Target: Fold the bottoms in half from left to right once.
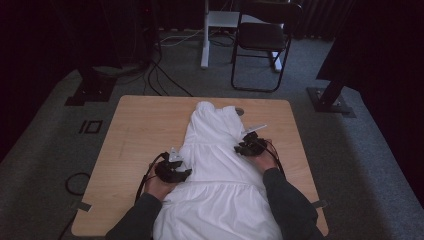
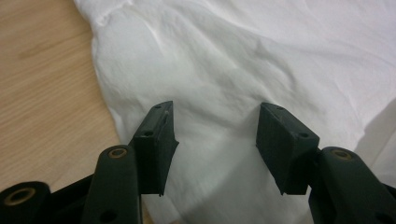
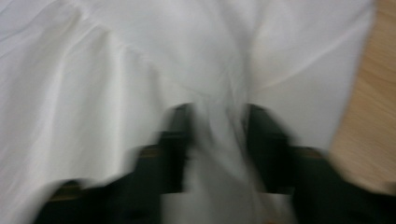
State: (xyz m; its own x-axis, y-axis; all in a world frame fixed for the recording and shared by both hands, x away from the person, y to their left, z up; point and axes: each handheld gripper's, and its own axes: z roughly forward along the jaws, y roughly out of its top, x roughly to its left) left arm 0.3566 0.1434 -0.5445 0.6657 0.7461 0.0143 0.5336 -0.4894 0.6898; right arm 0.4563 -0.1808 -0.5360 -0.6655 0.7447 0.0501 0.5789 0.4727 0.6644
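White cloth, a dress [image 1: 215,170], lies flat along the wooden table [image 1: 135,130]; it looks light, soft and apt to bunch, best pinched at a side edge. Left gripper [image 2: 212,135] has jaws spread over its edge. Right gripper [image 3: 217,140], blurred, seems to straddle a raised fold. A chair [image 1: 262,37] stands well beyond, obstructing nothing.

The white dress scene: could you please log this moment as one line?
white dress flat on table | left gripper open over its edge | right gripper blurred, fold between jaws, grip unclear
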